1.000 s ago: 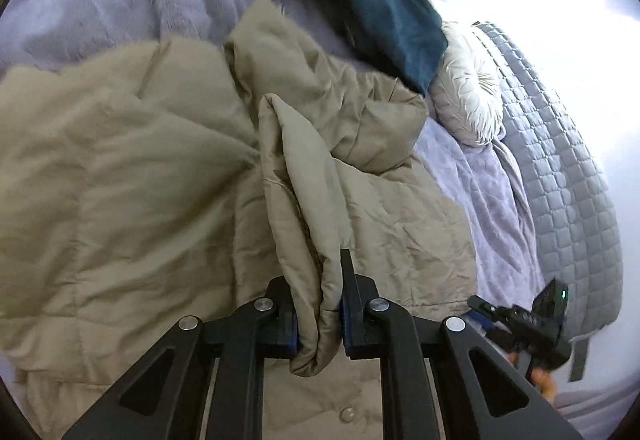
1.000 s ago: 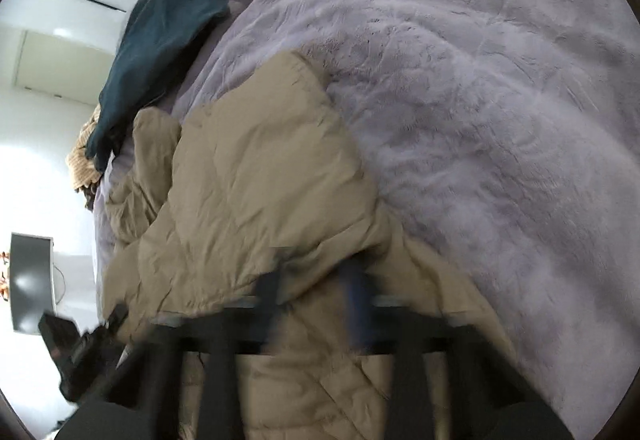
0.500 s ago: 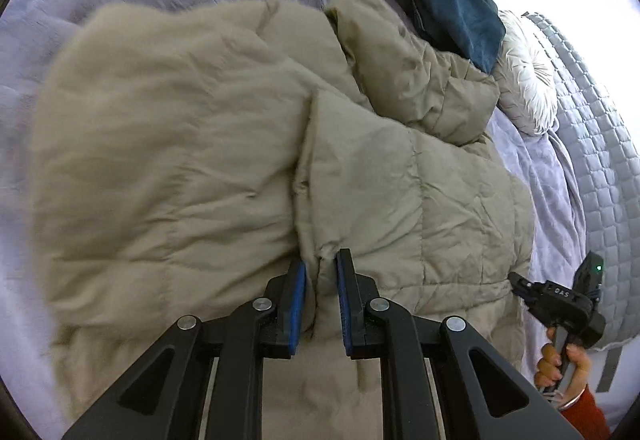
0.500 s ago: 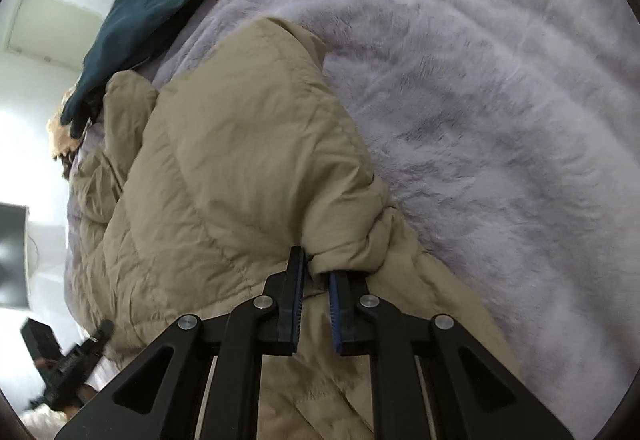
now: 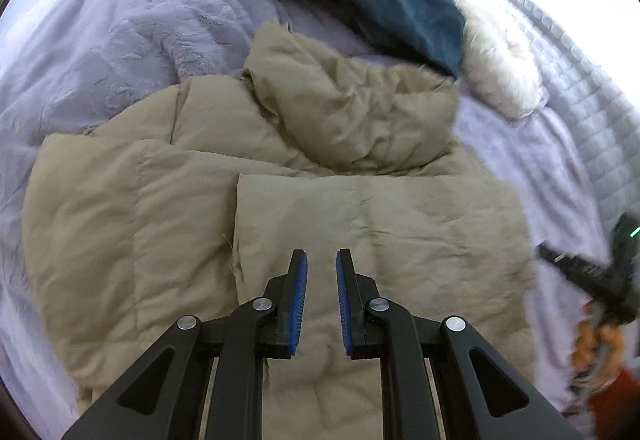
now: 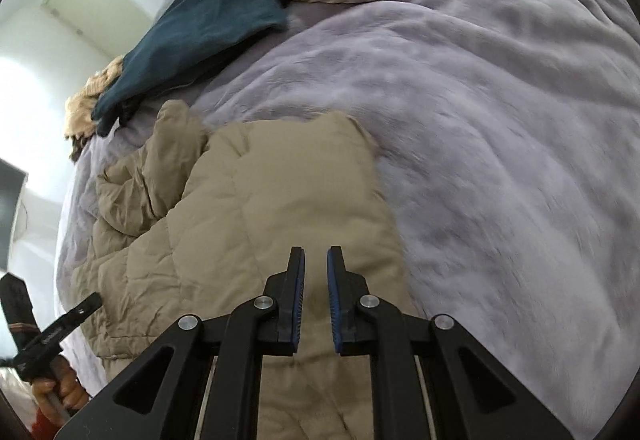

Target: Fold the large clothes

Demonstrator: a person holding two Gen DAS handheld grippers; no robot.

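Khaki quilted down, puffy and creased, makes up the coat [image 5: 280, 175], which lies across the plush lavender blanket [image 5: 120, 39] with one panel laid flat over its body and the hood [image 5: 344, 107] bunched toward the teal garment [image 5: 380, 3] and round cream cushion [image 5: 504, 75]. Both the left gripper [image 5: 321, 268] and right gripper [image 6: 315, 264] hover just above the fabric, jaws slightly parted and holding nothing. That looks like a fold just laid; the next move likely calls for a fresh grip on an edge (slippery shell, springy filling).
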